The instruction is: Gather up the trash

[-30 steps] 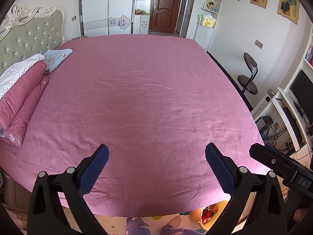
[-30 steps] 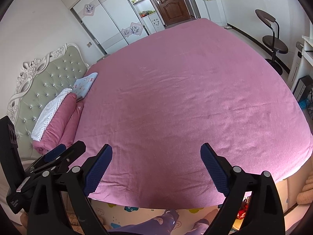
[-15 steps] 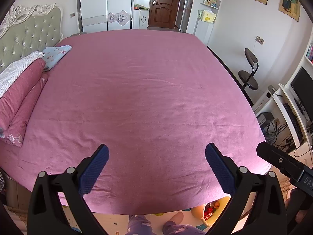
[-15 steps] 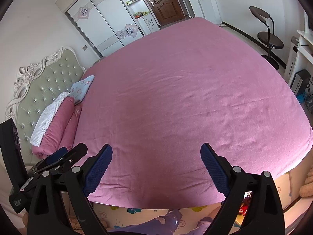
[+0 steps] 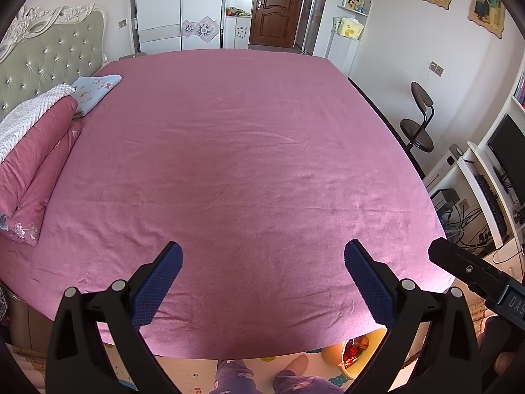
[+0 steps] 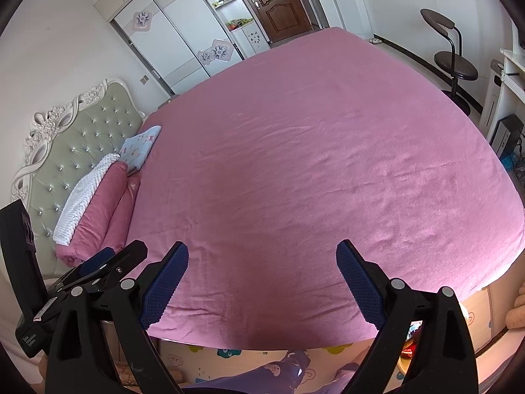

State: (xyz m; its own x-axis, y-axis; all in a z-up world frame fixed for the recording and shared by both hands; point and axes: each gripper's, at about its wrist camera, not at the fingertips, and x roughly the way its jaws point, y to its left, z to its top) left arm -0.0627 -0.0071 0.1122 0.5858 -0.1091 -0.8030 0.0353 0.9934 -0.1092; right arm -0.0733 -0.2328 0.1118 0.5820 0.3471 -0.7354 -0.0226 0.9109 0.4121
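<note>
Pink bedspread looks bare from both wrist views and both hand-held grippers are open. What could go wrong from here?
1. No trash shows on the pink bedspread, so a grasp here would likely pinch only fabric and drag it.
2. The left hand-held gripper and right hand-held gripper sit close side by side; they may collide when turning.
3. The yellow bin with wrappers lies below the bed edge, largely hidden, so it could be bumped.
</note>
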